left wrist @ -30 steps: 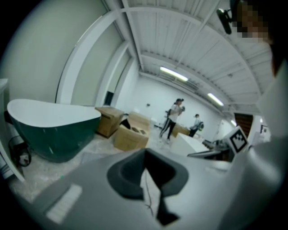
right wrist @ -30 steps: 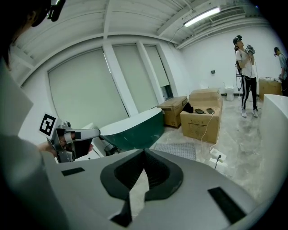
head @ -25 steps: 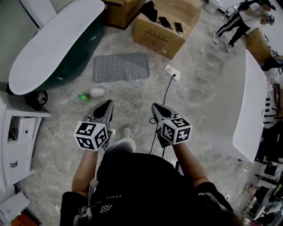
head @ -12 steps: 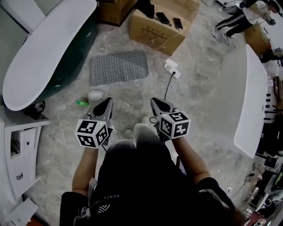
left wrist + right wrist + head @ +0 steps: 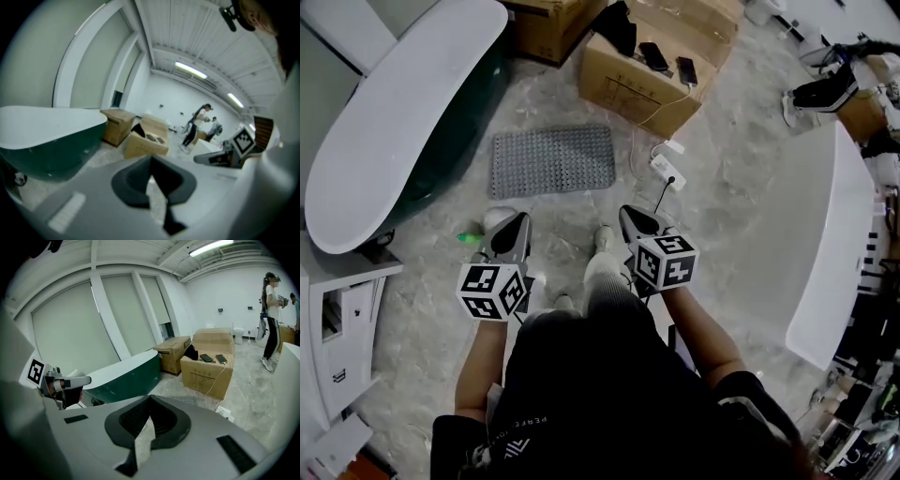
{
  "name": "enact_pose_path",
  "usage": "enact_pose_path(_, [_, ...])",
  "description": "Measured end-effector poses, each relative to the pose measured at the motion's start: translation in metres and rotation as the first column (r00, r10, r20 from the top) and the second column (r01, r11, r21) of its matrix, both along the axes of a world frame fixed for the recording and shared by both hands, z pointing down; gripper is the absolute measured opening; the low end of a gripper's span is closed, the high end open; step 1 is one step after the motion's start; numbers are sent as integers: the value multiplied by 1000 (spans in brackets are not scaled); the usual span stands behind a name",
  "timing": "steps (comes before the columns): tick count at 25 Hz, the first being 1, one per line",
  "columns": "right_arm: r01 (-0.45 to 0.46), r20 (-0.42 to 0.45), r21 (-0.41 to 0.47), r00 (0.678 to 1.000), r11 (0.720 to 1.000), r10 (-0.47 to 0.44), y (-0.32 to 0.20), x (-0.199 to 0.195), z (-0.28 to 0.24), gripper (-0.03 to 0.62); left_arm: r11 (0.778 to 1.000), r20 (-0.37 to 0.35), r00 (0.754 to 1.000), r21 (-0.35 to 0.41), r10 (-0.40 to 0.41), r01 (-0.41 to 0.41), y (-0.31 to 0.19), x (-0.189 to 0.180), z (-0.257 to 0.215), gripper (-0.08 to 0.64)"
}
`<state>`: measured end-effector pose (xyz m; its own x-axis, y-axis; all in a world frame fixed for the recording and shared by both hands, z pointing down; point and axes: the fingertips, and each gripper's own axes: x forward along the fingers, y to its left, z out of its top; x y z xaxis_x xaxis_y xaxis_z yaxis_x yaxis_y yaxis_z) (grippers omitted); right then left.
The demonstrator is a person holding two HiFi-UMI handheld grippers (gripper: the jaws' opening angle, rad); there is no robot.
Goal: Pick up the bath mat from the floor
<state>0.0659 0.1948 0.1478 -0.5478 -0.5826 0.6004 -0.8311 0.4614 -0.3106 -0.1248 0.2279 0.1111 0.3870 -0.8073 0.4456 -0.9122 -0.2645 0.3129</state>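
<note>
Head view: bath mat flat on floor, ahead of both grippers, untouched.
Left gripper and right gripper both closed, empty; own body blocks the mat in left gripper view.

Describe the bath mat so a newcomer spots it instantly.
Find the green bathtub at the left. On the floor between it and the nearer cardboard box lies the bath mat: a flat grey rectangle, studded all over, unlike the white power strip beside it.
</note>
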Motion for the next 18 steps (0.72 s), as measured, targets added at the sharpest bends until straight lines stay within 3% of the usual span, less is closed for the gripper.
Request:
enact_pose_path(6, [115, -46, 28, 992, 993, -114, -71, 19, 13, -2, 998, 18, 998, -30, -52, 52, -60, 24, 13, 6])
enact_pose_path(18, [158, -42, -52, 986, 986, -161, -153, 55, 70, -2, 988, 39, 994, -118, -100, 104, -136, 66, 58, 6])
